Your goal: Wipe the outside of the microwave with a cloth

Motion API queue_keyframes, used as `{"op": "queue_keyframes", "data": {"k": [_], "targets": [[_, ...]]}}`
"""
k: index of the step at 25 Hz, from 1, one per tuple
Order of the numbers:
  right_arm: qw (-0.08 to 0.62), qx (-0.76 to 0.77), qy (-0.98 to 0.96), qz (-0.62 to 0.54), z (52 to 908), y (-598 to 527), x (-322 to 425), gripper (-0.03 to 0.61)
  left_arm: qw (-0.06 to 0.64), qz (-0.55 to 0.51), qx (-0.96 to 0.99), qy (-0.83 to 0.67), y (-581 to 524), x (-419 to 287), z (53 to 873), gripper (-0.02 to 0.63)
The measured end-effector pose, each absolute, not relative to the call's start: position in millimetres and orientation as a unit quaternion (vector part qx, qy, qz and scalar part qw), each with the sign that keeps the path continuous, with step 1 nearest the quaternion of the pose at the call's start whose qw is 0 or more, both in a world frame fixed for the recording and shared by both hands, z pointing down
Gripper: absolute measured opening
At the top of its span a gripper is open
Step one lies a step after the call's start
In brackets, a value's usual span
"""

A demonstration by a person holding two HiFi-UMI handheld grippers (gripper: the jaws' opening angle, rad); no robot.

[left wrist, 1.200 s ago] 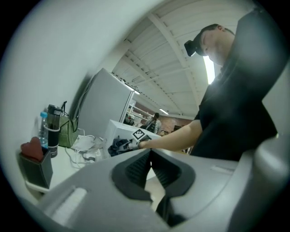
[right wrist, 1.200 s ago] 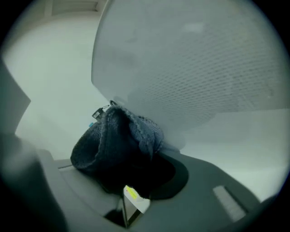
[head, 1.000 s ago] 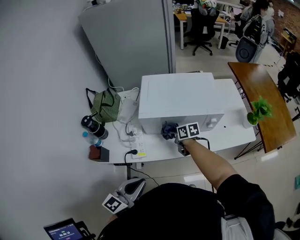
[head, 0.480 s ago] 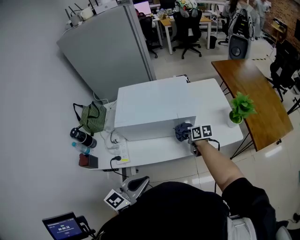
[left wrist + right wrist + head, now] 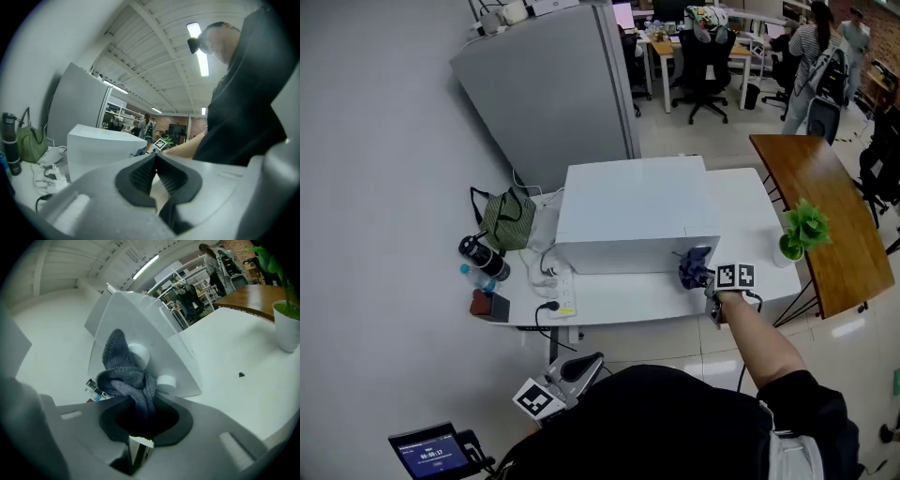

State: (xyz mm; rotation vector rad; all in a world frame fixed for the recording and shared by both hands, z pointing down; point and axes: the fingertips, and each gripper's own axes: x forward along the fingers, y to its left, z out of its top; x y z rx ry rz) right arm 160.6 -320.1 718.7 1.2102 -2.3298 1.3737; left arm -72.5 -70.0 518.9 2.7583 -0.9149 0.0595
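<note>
Three views, listed in turn.

Head view: white microwave at centre frame on the white table. The right gripper, lower right of centre, is clenched on the dark cloth, which presses the right end of the microwave's front face. A second ago we logged the cloth near that face's middle. It has since swept rightward, so we judge the front pass nearly spent, with top and sides outstanding. The left gripper, bottom left of centre, is idle by the body.

Left gripper view: jaws pressed together, nothing between them; microwave at middle left.

Right gripper view: jaws pinch the grey cloth at centre, bunched against the microwave beside two white knobs.
</note>
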Motion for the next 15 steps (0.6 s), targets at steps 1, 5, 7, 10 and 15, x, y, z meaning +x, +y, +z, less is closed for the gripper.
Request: {"op": "queue_keyframes", "data": {"k": [1, 5, 7, 10, 15], "targets": [[0.097, 0.402, -0.786, 0.459, 718.7, -313.3, 150.5, 0.055, 0.120, 0.016, 0.941, -0.316, -68.8, -80.9, 519.7, 0.005], [0.137, 0.363, -0.799, 0.459, 728.5, -293.5, 69.0, 0.054, 0.135, -0.006, 0.934, -0.331, -64.2, -124.8, 523.3, 0.005], [0.144, 0.350, -0.801, 0.464, 735.4, -295.6, 18.4, 0.054, 0.140, -0.010, 0.930, -0.339, -60.5, -150.1, 526.9, 0.005], [0.122, 0.352, -0.796, 0.477, 741.1, -313.9, -48.6, 0.054, 0.146, -0.010, 0.923, -0.356, -53.3, -193.9, 531.2, 0.005], [0.080, 0.375, -0.783, 0.490, 744.8, -351.9, -121.5, 0.057, 0.165, -0.004, 0.904, -0.395, -39.2, -268.2, 540.7, 0.005]]}}
